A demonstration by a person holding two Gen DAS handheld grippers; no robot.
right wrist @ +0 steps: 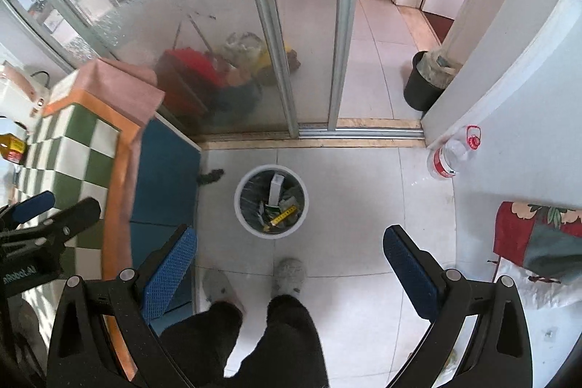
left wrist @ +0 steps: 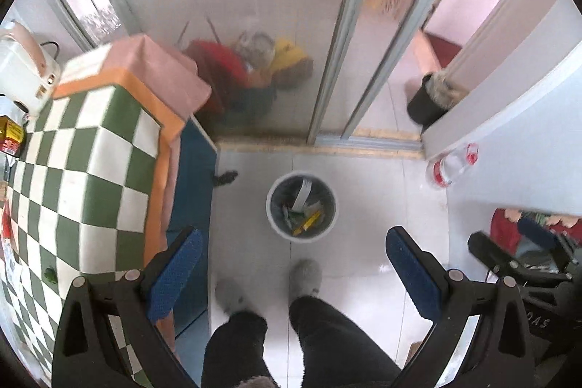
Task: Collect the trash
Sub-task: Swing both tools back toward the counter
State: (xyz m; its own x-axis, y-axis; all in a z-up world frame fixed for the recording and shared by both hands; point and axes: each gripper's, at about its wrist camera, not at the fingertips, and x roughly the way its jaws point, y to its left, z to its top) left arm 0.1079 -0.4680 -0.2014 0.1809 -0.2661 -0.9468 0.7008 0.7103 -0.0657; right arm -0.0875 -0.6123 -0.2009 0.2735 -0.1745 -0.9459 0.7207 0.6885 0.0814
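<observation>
Only the left wrist view shows green scrap (left wrist: 50,274) on checked tablecloth (left wrist: 91,170)

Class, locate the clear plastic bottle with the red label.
In both views the plastic bottle stands on the floor at the right, against the white wall's corner, right of the trash bin.

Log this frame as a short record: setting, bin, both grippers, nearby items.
setting: tiled floor by a sliding glass door
bin: white trash bin on the floor, holding wrappers and a carton
left hand-held gripper: open, empty, above the floor
right hand-held gripper: open, empty
table: checkered tablecloth on the left
bottle: clear plastic bottle on the floor, right of the bin
person: slippers behind the bin
</observation>
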